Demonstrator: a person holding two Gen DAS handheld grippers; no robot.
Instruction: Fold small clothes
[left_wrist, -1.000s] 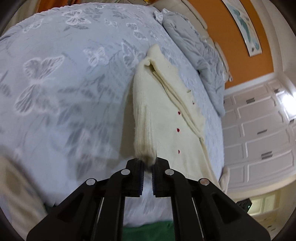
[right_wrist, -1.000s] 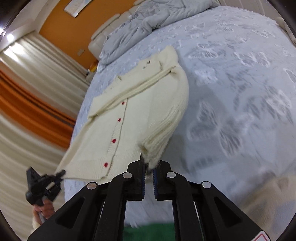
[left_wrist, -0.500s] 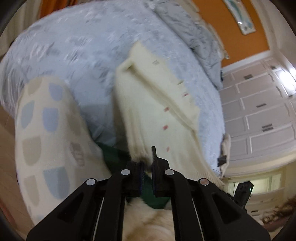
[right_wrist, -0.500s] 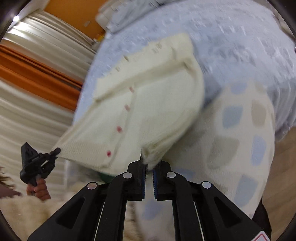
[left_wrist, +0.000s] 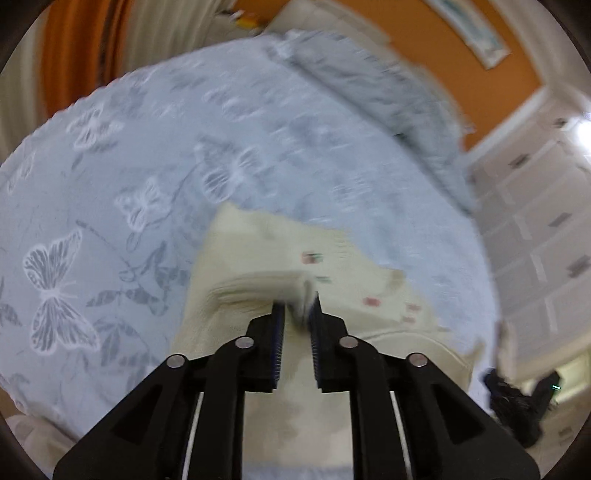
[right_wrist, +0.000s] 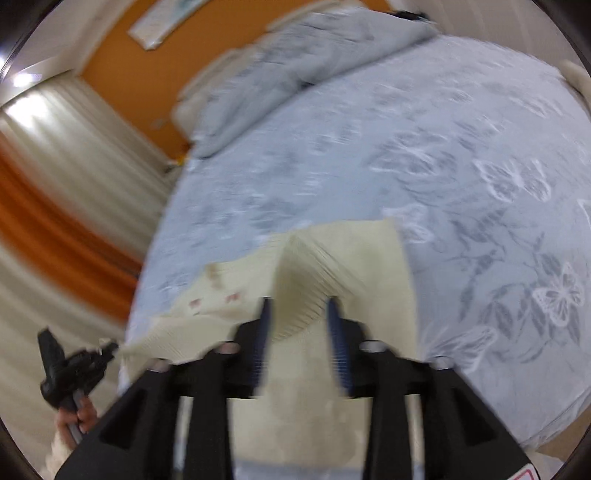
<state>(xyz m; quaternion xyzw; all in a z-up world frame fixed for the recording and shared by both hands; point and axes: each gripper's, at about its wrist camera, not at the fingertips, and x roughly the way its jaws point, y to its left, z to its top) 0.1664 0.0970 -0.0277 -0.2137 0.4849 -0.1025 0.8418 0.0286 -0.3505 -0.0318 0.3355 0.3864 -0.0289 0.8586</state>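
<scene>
The cream cardigan (left_wrist: 258, 266) lies on the bed (left_wrist: 110, 166), doubled over on itself, with its red buttons toward three o'clock in the left wrist view and toward nine o'clock in the right one. The left gripper (left_wrist: 297, 314) has its jaws drawn narrow on a thick bunched edge of the knit, most likely to keep that corner in place while the folded layer settles; motion blur makes the exact grip hard to read, but cloth does sit between the pads. The right gripper (right_wrist: 299, 317) stands wide, its fingers astride a ribbed hump of the cardigan (right_wrist: 332, 266) without pinching it, which suggests it is letting go of its corner, or has not closed on it. The ridge rising toward twelve o'clock between its fingers shows the fabric is not yet flat. The fold looks partly done: the loose hump needs smoothing, and a release on the left that drags could pull the top layer askew on the soft bedspread.
</scene>
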